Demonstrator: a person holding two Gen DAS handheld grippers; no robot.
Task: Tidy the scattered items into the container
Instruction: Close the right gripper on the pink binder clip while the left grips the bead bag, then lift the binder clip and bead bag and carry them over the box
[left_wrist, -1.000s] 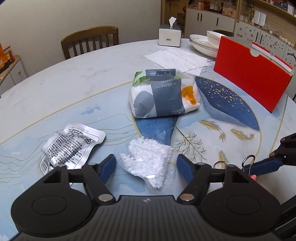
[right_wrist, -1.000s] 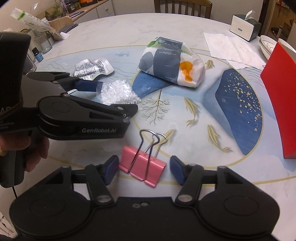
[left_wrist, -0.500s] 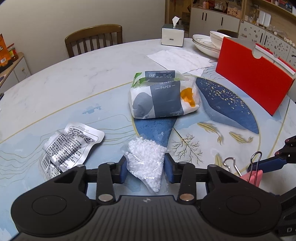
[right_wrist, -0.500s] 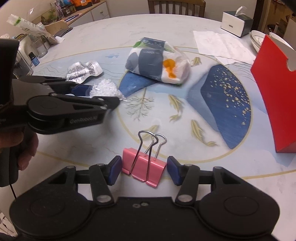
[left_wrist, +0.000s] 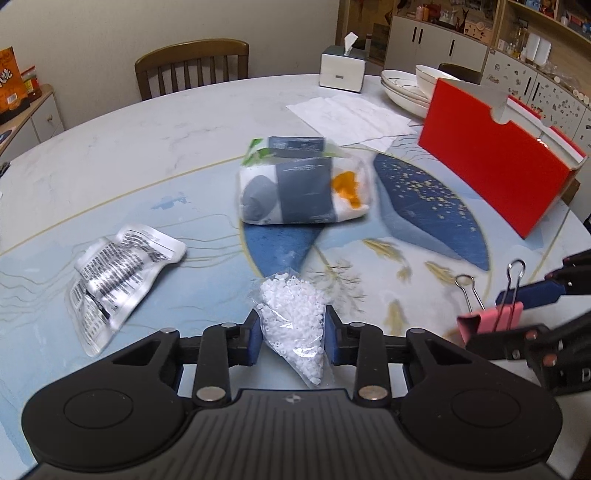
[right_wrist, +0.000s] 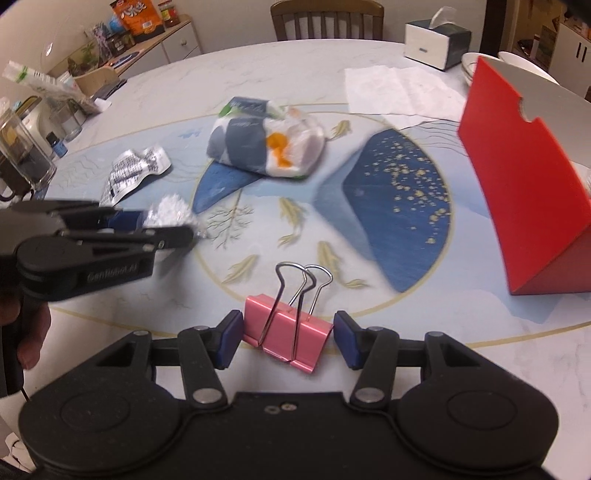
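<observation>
- Two pickups made, nothing stowed: the left gripper (left_wrist: 291, 338) is clamped on a clear bag of white beads (left_wrist: 293, 314), and the right gripper (right_wrist: 288, 338) has its pads against a pink binder clip (right_wrist: 286, 338).
- The red container (left_wrist: 491, 170) stands near the table's far right edge.
- Left to collect: a tissue pack (left_wrist: 303, 190) at the centre and a foil sachet (left_wrist: 114, 273) toward the left edge.
- The round marble table (left_wrist: 110, 147), painted with fish, sits in a dining room with a wooden chair (left_wrist: 192, 66) and cabinets.

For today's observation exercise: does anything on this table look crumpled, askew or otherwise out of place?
Yes. The silver foil packet lies crumpled and bent on the table. The tissue pack sits loose mid-table, its top flap sticking up. The left gripper pinches the bead bag; the right gripper brackets the pink binder clip.
</observation>
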